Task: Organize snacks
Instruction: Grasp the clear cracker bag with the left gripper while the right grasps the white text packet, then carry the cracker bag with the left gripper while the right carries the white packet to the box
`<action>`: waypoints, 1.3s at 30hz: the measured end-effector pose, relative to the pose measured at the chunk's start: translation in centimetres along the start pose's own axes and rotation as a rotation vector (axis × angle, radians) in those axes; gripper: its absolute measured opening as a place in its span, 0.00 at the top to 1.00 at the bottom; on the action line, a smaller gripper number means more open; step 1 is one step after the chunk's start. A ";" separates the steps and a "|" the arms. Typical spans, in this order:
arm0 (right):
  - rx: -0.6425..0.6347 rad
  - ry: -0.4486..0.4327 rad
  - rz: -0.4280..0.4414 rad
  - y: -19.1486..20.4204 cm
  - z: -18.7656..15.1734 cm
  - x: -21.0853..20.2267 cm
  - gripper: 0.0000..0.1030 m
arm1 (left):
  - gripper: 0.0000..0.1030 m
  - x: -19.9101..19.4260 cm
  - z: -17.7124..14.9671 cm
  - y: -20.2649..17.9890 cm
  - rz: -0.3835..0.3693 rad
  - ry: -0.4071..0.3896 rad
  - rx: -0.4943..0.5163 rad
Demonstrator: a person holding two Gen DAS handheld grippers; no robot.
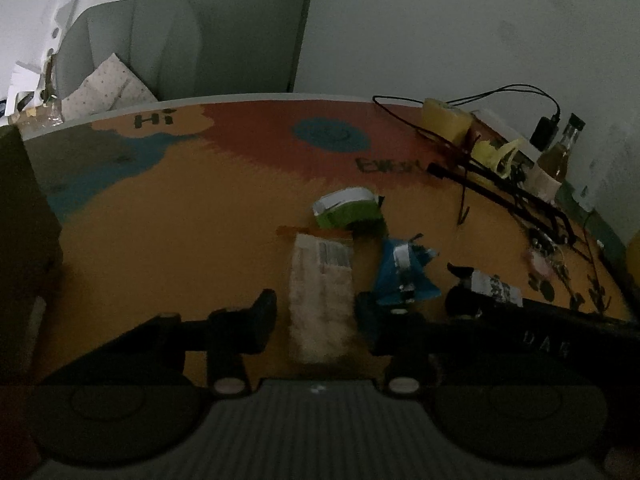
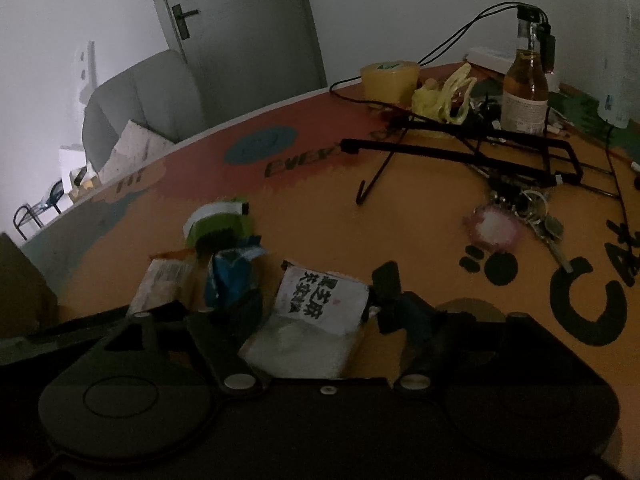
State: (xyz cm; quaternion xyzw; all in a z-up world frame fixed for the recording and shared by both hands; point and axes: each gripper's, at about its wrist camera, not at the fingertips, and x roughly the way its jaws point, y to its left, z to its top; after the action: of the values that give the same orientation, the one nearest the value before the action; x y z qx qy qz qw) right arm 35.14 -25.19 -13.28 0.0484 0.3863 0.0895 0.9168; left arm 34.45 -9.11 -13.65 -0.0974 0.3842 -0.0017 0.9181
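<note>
dim room, orange table (image 1: 160, 260) | left hand-held gripper (image 1: 316, 318) released, straddling pale snack packet (image 1: 320, 292) | right hand-held gripper (image 2: 316, 300) unclenched around white snack packet (image 2: 320, 312) | squeeze mid-packet, lift level

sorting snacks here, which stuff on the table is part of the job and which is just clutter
Job: green packet, blue packet, pale cracker packet, white packet with black lettering.

Clutter: bottle, keys, yellow tape roll, yellow plastic bag, black wire stand, cables.
</note>
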 end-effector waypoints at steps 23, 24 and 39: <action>-0.041 -0.088 0.121 4.0 -0.9 -5.8 0.56 | 0.68 -8.9 -0.1 3.0 -0.038 -0.124 -0.045; -0.041 -0.095 0.133 4.4 -0.9 -6.1 0.56 | 0.68 -9.3 -0.1 3.2 -0.037 -0.132 -0.048; -0.088 -0.173 0.250 10.0 0.3 -9.4 0.56 | 0.68 -15.8 0.5 7.8 0.004 -0.241 -0.092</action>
State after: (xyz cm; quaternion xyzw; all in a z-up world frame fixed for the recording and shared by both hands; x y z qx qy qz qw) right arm 27.61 -17.28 -4.95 0.0634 0.2926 0.2154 0.9295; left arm 23.15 -0.15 -3.59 -0.1383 0.2708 0.0293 0.9522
